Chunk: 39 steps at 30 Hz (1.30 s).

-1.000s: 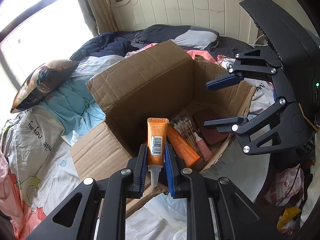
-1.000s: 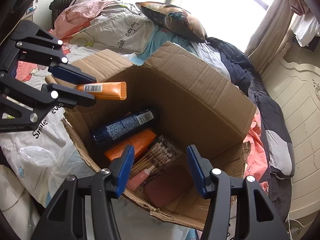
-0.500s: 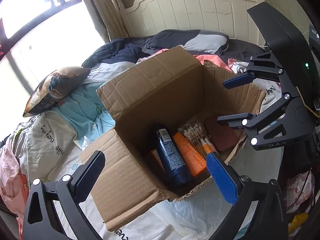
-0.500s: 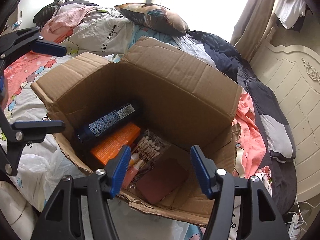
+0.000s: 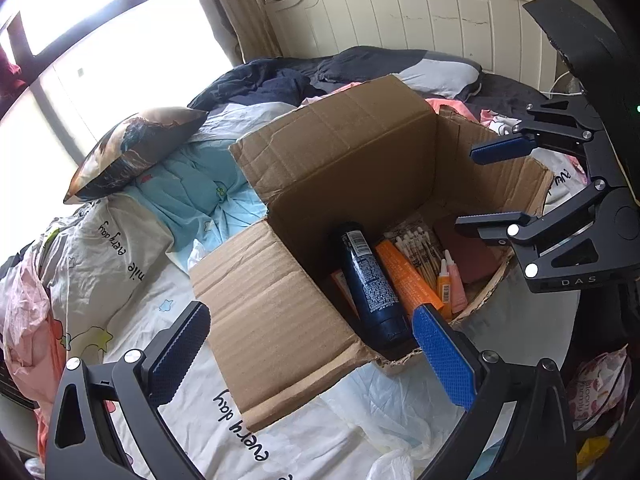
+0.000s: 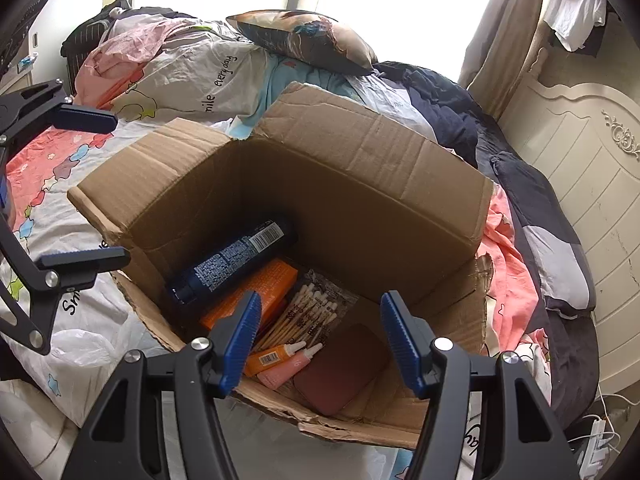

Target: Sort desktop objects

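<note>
An open cardboard box (image 5: 340, 168) (image 6: 360, 184) sits on the bed. Inside lie a dark blue bottle (image 5: 370, 280) (image 6: 232, 256), an orange carton (image 5: 408, 280) (image 6: 256, 292), a pack of cotton swabs (image 5: 420, 248) (image 6: 308, 316), a small orange tube (image 5: 443, 280) (image 6: 272, 356), a pink tube (image 5: 456, 284) (image 6: 288, 368) and a maroon case (image 5: 472, 252) (image 6: 340, 372). My left gripper (image 5: 312, 356) (image 6: 86, 188) is wide open and empty, beside the box's near-left flap. Over the box's other side, my right gripper (image 6: 322, 342) (image 5: 496, 184) is open and empty too.
The box rests on a rumpled printed quilt (image 5: 120, 248). A dark patterned pillow (image 5: 132, 148) (image 6: 308, 40) lies toward the window. A white headboard (image 5: 420, 8) stands behind. A plastic bag (image 6: 84, 348) lies by the box; a power strip (image 6: 596, 436) is on the floor.
My left gripper opened and let go of the small orange tube, which now lies in the box beside the pink tube. The left gripper then drew back from the box.
</note>
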### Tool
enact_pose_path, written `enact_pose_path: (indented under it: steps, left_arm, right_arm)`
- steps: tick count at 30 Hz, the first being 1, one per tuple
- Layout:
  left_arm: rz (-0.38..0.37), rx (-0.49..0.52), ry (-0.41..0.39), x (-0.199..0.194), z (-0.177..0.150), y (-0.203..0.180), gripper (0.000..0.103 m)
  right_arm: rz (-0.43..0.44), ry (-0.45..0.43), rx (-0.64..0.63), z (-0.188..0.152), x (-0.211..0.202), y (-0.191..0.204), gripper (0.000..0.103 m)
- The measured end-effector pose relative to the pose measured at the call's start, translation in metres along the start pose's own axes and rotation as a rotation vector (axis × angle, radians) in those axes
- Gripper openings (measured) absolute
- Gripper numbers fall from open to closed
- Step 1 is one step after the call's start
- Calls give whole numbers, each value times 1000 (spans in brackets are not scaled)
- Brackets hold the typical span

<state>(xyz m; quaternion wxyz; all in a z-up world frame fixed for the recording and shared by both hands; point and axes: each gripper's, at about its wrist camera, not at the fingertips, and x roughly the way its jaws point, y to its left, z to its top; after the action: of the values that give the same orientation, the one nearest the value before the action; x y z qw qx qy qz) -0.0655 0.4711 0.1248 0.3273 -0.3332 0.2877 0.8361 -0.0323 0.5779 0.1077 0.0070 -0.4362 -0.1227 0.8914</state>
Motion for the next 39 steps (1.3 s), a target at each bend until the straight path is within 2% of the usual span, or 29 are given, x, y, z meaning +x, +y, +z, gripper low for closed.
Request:
enact_pose_path:
  steps: [9, 15, 17, 27, 31, 39]
  left_arm:
    - [48, -58, 16, -13, -25, 26, 103]
    - [144, -83, 0, -30, -49, 49, 103]
    - [145, -109, -9, -37, -59, 59, 103]
    - [197, -247, 16, -61, -134, 113, 103]
    - [235, -298, 27, -70, -162, 129, 103]
    - [312, -399, 49, -88, -219, 159, 103]
  right_arm:
    - [9, 33, 113, 15, -7, 17, 59]
    - [1, 41, 81, 24, -10, 54, 63]
    - [22, 37, 77, 26, -12, 67, 63]
    - [43, -1, 42, 36, -31, 129, 63]
    - [89, -25, 42, 36, -35, 155, 63]
    - [101, 17, 103, 33, -23, 209, 64]
